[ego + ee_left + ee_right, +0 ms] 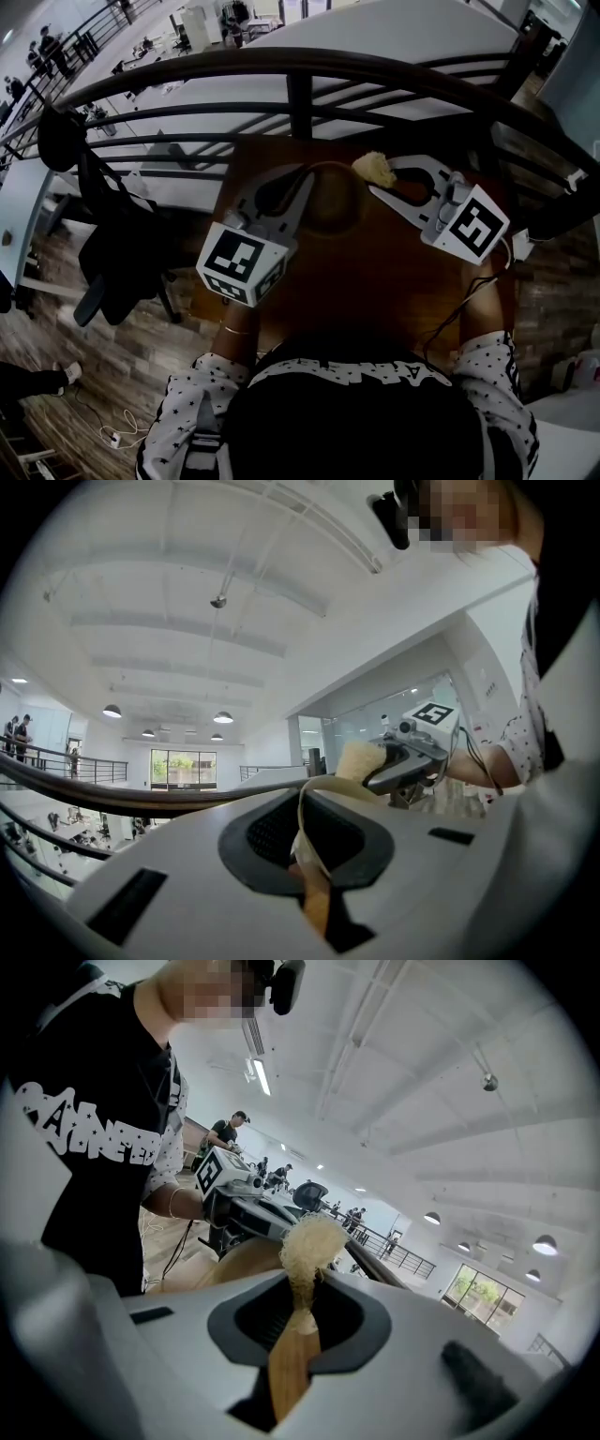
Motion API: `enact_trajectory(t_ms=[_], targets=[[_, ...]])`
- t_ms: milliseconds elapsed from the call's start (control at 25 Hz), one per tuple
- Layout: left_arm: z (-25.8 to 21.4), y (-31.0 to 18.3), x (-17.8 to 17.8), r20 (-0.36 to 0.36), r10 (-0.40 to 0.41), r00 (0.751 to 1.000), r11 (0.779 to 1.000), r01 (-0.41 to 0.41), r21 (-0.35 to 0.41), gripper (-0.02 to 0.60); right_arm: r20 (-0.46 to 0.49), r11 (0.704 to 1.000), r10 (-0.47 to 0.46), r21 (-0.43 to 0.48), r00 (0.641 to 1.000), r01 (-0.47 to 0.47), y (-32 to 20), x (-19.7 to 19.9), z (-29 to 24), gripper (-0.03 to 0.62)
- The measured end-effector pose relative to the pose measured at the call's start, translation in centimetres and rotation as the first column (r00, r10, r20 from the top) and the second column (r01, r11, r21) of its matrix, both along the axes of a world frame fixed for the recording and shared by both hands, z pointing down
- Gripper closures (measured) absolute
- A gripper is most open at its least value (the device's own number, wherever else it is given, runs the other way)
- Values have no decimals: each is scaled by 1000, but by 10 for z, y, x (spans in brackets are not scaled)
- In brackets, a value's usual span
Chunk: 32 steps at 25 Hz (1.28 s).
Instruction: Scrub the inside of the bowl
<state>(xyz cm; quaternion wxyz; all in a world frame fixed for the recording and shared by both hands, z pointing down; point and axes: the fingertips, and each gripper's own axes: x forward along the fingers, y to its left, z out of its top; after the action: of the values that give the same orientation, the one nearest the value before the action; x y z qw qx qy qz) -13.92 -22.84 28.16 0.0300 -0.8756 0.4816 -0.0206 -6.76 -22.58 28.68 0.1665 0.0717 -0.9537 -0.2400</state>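
The bowl (333, 204) is brown wood, thin-walled, with a pale rim. It is held up over the dark wooden table (375, 281). The left claw (309, 850) is clamped on its near rim. The right claw (298, 1321) is closed on the flat wooden handle of a brush (309, 1241), whose pale, fuzzy fibre head sits at the bowl's far rim. Whether the head reaches inside cannot be told.
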Motion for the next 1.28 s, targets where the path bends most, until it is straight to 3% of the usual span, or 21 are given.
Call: enact_trajectory(t_ms=[520,1280], targets=[[-8,-3,-24,-117,-77,990,997,78,1,558,116,997,29,-72,993,-21,2,-4,-2,533],[-16,-8,-42,-169,-152,974,988,155,1,558,206,987,83,-149,975,-52,8,-4,12,534]])
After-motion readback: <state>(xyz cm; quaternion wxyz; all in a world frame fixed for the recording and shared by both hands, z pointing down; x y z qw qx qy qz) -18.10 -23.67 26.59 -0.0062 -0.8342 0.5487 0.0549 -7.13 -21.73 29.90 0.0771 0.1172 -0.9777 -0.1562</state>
